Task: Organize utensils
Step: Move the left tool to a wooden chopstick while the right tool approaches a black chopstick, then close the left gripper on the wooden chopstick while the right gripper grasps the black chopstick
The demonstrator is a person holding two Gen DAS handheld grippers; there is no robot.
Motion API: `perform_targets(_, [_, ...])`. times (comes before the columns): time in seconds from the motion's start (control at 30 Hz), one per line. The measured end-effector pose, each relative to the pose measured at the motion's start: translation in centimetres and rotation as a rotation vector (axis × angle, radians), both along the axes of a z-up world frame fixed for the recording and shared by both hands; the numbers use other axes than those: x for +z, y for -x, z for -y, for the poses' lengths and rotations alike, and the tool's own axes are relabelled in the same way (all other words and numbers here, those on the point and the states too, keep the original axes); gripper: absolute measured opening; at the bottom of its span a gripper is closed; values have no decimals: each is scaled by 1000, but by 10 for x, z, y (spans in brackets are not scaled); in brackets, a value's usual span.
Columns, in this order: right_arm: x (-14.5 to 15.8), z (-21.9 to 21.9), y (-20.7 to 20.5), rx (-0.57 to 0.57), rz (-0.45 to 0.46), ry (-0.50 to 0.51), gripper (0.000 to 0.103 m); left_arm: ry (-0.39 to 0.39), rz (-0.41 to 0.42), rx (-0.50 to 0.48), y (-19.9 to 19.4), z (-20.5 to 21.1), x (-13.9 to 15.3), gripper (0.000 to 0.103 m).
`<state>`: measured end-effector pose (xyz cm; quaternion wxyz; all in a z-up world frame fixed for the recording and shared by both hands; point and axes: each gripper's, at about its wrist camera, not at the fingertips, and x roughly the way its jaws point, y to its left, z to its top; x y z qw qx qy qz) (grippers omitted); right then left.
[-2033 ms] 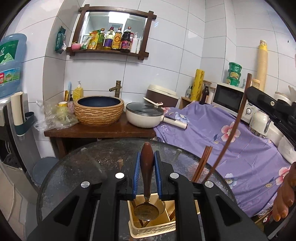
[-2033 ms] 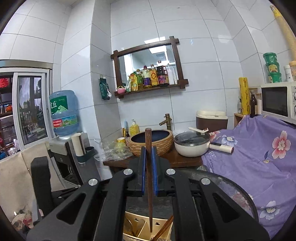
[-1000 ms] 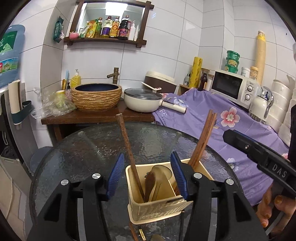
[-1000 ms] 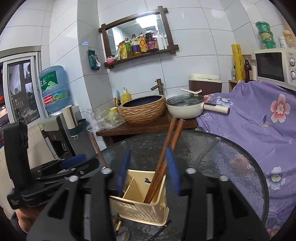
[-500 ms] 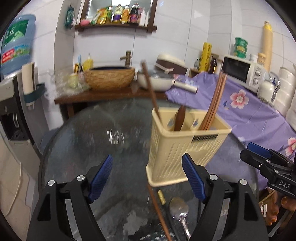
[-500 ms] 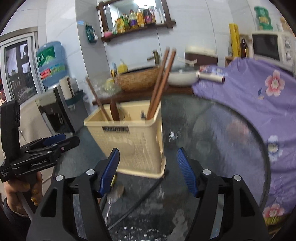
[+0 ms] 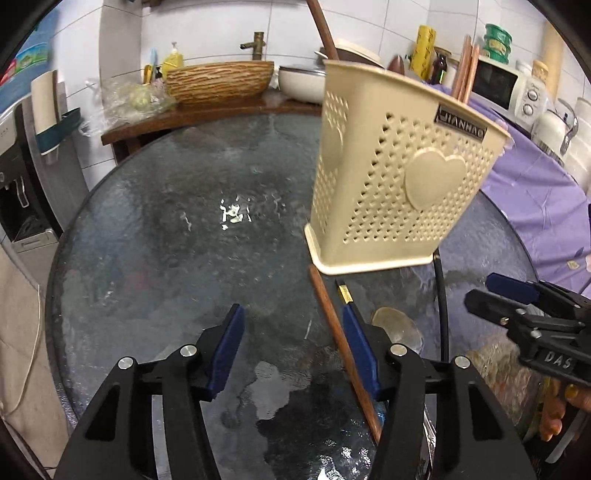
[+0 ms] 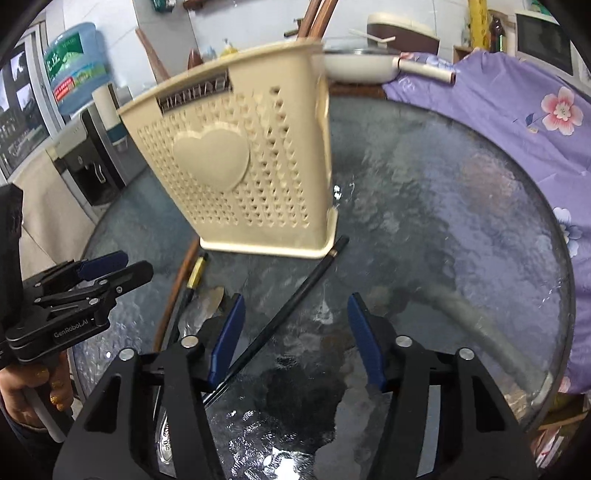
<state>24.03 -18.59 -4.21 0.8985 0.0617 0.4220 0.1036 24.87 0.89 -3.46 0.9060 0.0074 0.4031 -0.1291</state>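
A cream perforated utensil basket (image 7: 399,177) (image 8: 243,166) stands on the round glass table (image 7: 166,229) with wooden chopsticks (image 7: 464,62) and a wooden handle (image 7: 323,29) sticking out. In front of it lie a wooden-handled utensil (image 7: 343,347), a black and gold utensil (image 7: 345,291), a metal spoon (image 7: 397,326) and a black stick (image 8: 284,314). My left gripper (image 7: 293,349) is open low over the table, its right finger beside the wooden handle. My right gripper (image 8: 295,339) is open above the black stick. Each gripper shows in the other view (image 7: 524,306) (image 8: 92,277).
A purple flowered cloth (image 8: 517,122) covers the counter at the right. Behind the table a wooden stand holds a woven basin (image 7: 219,79) and a white pan (image 7: 299,83). A microwave (image 7: 498,88) is at far right, a water dispenser (image 8: 77,110) at left.
Both grippers let go of their utensils into the basket, opened wide, and dropped down to table level in front of the basket, near the utensils lying there.
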Motion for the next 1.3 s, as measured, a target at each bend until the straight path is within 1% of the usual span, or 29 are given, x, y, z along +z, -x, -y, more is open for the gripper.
perform_targets(0.17, [-13, -10, -9, 2, -42, 14, 51, -5, -21, -8, -3, 5, -6, 50])
perform_targets(0.23, [-16, -15, -12, 2, -51, 20, 51, -7, -24, -9, -5, 6, -7, 50])
perform_targets(0.37, [-19, -22, -17, -6, -55, 68, 50, -7, -32, -10, -6, 9, -9, 50])
perform_targets(0.47, [-20, -23, -21, -17, -54, 86, 47, -4, -39, -10, -11, 11, -11, 48])
perform_targets(0.67, [-21, -26, -24, -24, -47, 116, 46, 12, -46, -13, -19, 16, -10, 46])
perform_targets(0.77, [-22, -28, -27, -19, -41, 142, 44, -5, -46, -19, -23, 20, -12, 43])
perform_targets(0.87, [-22, -29, -27, -17, -36, 159, 41, -7, -57, -20, -24, 21, -16, 41])
perform_targets(1.1, [-23, -28, -30, -17, -33, 176, 36, -30, -58, -23, -25, 23, -19, 36])
perform_targets(1.17, [-23, -27, -33, -16, -33, 177, 35, -52, -55, -31, -25, 26, -19, 35])
perform_targets(1.23, [-23, -28, -35, -12, -33, 177, 31, -67, -51, -39, -24, 29, -20, 30])
perform_targets(1.3, [-22, -30, -36, -2, -28, 182, 25, -81, -47, -46, -23, 32, -20, 24])
